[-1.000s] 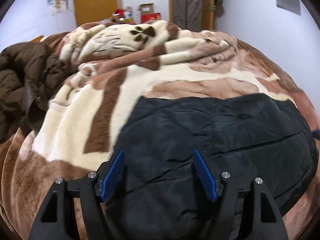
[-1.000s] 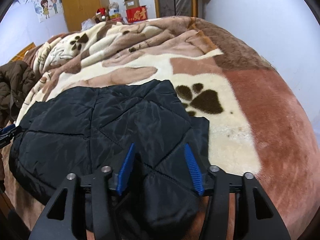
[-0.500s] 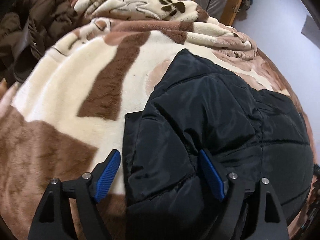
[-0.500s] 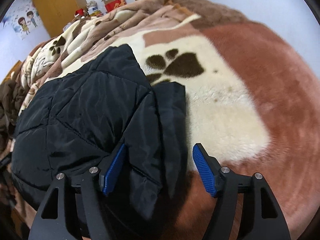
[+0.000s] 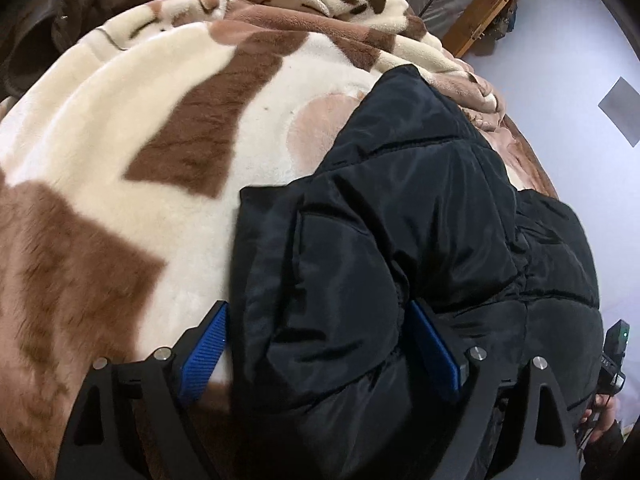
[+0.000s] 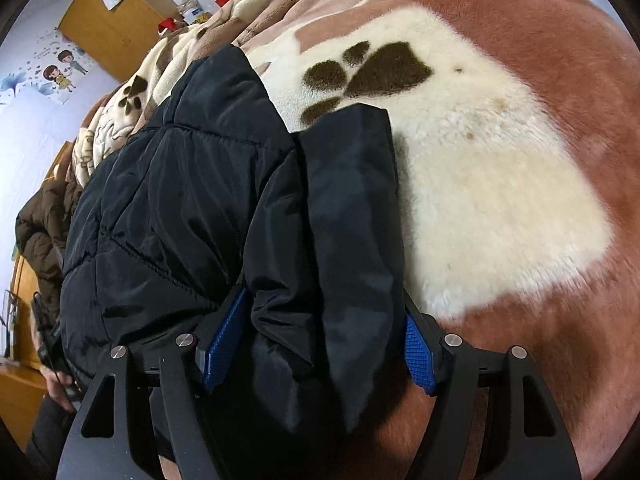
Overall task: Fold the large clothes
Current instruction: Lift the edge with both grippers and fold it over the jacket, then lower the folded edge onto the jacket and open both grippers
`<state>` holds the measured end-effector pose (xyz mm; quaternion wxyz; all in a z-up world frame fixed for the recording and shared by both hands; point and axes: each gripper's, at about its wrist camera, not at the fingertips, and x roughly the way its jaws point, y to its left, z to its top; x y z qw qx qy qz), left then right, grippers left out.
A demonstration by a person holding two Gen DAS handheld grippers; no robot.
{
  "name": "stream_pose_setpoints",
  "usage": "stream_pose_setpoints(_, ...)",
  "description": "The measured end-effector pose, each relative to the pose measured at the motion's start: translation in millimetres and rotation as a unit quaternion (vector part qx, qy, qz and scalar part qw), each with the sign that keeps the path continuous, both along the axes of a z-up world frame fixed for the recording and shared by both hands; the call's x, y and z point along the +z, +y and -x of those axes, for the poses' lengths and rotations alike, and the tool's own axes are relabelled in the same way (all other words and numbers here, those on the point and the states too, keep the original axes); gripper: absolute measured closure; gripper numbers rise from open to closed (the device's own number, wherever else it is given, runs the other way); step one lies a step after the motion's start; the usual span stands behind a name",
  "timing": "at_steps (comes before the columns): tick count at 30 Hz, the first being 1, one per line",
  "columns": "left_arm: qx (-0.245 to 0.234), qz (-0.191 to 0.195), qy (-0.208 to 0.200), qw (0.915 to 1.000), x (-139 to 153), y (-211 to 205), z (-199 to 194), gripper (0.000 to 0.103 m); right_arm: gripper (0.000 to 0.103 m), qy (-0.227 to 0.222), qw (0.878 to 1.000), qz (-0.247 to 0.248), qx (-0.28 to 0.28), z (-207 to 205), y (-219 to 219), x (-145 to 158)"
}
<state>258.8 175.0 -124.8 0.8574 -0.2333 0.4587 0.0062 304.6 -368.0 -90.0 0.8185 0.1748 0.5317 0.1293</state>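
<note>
Both claws straddled the black puffer jacket, left claw and right claw each spread wide around a thick padded roll at its near edge, not clamped shut. It lay partly folded on the paw-print blanket covering the bed. I judged each needed to bite deep and squeeze the slippery padding evenly before carrying the fold over together. A brown coat sat heaped at the side.

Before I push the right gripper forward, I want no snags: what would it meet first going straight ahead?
The right gripper would meet the black jacket at once: its folded sleeve already lies between the open jaws. Beyond that is the paw-print blanket.
</note>
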Motion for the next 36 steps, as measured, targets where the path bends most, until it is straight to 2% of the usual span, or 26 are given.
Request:
stream_pose_setpoints(3, -0.008, 0.000, 0.003, 1.0000, -3, 0, -13, 0.009, 0.032, 0.000, 1.000, -0.003, 0.011, -16, 8, -3)
stream_pose_setpoints(6, -0.004, 0.022, 0.001, 0.9998, -9, 5, -16, 0.008, 0.032, 0.002, 1.000, -0.011, 0.014, -21, 11, -7)
stream_pose_setpoints(12, -0.017, 0.027, -0.005, 0.9995, -10, 2, -10, 0.014, 0.046, -0.008, 1.000, -0.011, 0.026, -14, 14, -4)
stream_pose_setpoints(15, -0.027, 0.025, 0.000, 0.9993, -9, -3, -16, 0.023, 0.053, -0.003, 0.999, -0.009, 0.031, -24, 21, -6)
stream_pose_setpoints(18, -0.037, 0.010, -0.003, 0.9993, 0, -11, -19, 0.040, 0.061, 0.002, 0.999, -0.013, 0.033, -31, 25, -6)
stream_pose_setpoints(19, -0.038, 0.006, -0.003, 0.9993, 2, -14, -18, 0.048, 0.064, 0.002, 0.999, -0.008, 0.035, -31, 27, -4)
stream_pose_setpoints(21, -0.035, -0.001, -0.003, 0.9994, 12, -17, -16, 0.067, 0.069, -0.001, 0.999, 0.003, 0.038, -30, 30, 4)
stream_pose_setpoints(23, -0.034, -0.019, -0.008, 0.9992, 28, -20, -12, 0.073, 0.073, -0.008, 0.999, 0.009, 0.038, -25, 29, 15)
stream_pose_setpoints(28, -0.040, -0.040, -0.037, 0.9977, 68, -22, 1, 0.077, 0.078, -0.039, 0.998, 0.018, 0.041, -13, 27, 53)
stream_pose_setpoints(32, -0.045, -0.049, -0.056, 0.9962, 96, -22, 11, 0.078, 0.078, -0.069, 0.996, 0.014, 0.048, -4, 27, 88)
stream_pose_setpoints(36, -0.044, -0.053, -0.075, 0.9948, 120, -16, 15, 0.078, 0.078, -0.087, 0.995, 0.007, 0.052, -2, 32, 111)
